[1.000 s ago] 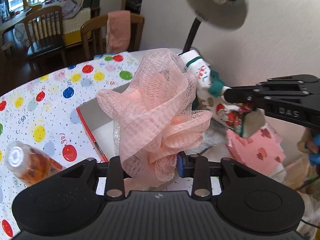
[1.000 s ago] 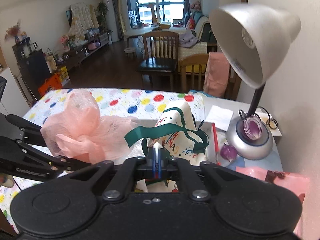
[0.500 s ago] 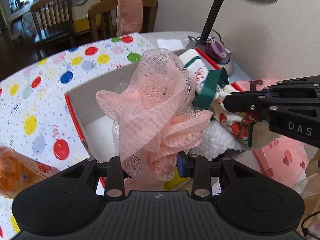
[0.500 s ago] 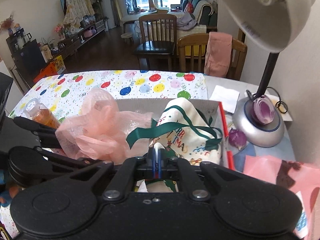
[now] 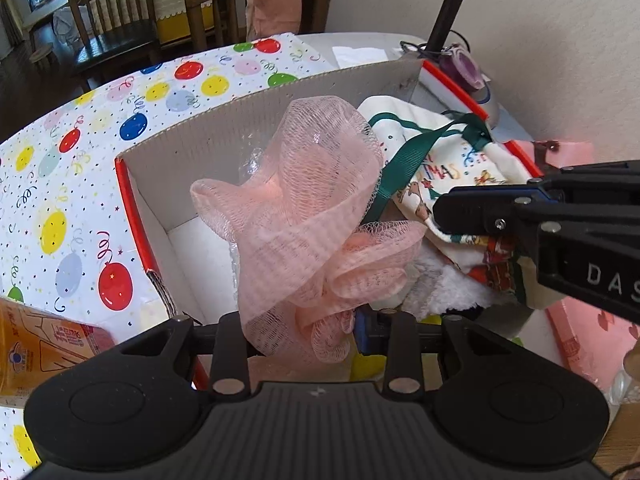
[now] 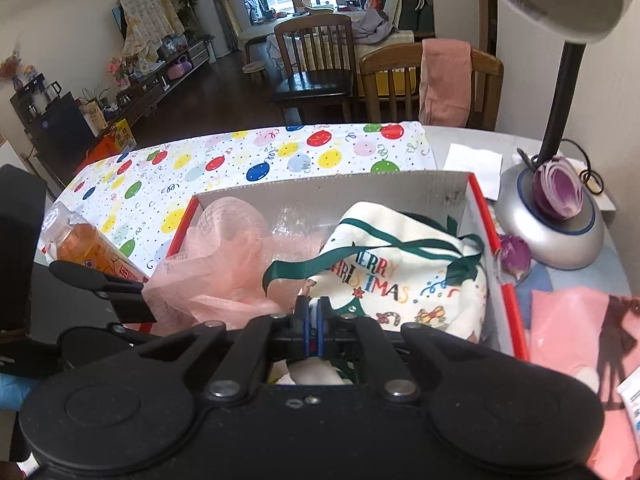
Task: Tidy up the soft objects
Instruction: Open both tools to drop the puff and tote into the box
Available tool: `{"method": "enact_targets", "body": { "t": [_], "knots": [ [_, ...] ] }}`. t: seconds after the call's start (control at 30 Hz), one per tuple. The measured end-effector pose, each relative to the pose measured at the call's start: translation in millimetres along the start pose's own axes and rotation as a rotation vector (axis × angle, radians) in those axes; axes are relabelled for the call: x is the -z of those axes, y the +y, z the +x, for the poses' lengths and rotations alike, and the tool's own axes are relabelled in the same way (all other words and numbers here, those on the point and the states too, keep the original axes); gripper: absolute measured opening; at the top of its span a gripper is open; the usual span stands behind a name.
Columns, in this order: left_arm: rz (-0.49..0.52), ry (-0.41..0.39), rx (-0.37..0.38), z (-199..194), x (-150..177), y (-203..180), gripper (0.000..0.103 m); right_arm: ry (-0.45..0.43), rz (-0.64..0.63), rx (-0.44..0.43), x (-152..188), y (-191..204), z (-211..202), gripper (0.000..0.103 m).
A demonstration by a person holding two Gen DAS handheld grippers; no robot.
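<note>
Pink mesh bath pouf [image 5: 308, 216], light and springy, hangs over the cardboard box [image 5: 256, 120], left side, pinched by the left gripper [image 5: 304, 332]. Right gripper [image 6: 314, 320] clamps the limp Christmas drawstring bag [image 6: 404, 268] at its hem, right side.

Both wrist cameras look steeply down, close above an open cardboard box [image 5: 208, 148] [image 6: 332, 192] on the table [image 6: 224, 160]. The left view faces it from the left, the right view from the near side; both share the box, balloon cloth and lamp base.
</note>
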State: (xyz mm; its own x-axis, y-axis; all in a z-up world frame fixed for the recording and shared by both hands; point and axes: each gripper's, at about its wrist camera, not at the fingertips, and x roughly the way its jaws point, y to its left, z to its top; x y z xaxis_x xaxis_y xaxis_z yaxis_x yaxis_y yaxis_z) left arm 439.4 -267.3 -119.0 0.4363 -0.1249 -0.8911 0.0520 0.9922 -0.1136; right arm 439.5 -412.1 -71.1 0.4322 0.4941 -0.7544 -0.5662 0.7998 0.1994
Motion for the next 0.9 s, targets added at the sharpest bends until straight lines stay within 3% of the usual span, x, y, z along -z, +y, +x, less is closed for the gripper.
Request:
{"method": "enact_targets", "body": {
  "t": [0.2, 0.33, 0.63, 0.9],
  "knots": [
    [0.012, 0.008, -0.022, 7, 0, -3, 0.039, 0.0, 0.003, 0.006, 3, -1, 4, 0.011],
    [0.0, -0.013, -0.014, 3, 2, -4, 0.065, -0.011, 0.009, 0.004, 4, -2, 2, 0.018],
    [-0.014, -0.058, 0.018, -15, 8, -2, 0.073, -0.028, 0.013, -0.017, 4, -3, -9, 0.034],
    [-0.036, -0.105, 0.065, -38, 13, 4, 0.073, -0.059, 0.006, -0.027, 7, 4, -29, 0.048]
  ]
}}
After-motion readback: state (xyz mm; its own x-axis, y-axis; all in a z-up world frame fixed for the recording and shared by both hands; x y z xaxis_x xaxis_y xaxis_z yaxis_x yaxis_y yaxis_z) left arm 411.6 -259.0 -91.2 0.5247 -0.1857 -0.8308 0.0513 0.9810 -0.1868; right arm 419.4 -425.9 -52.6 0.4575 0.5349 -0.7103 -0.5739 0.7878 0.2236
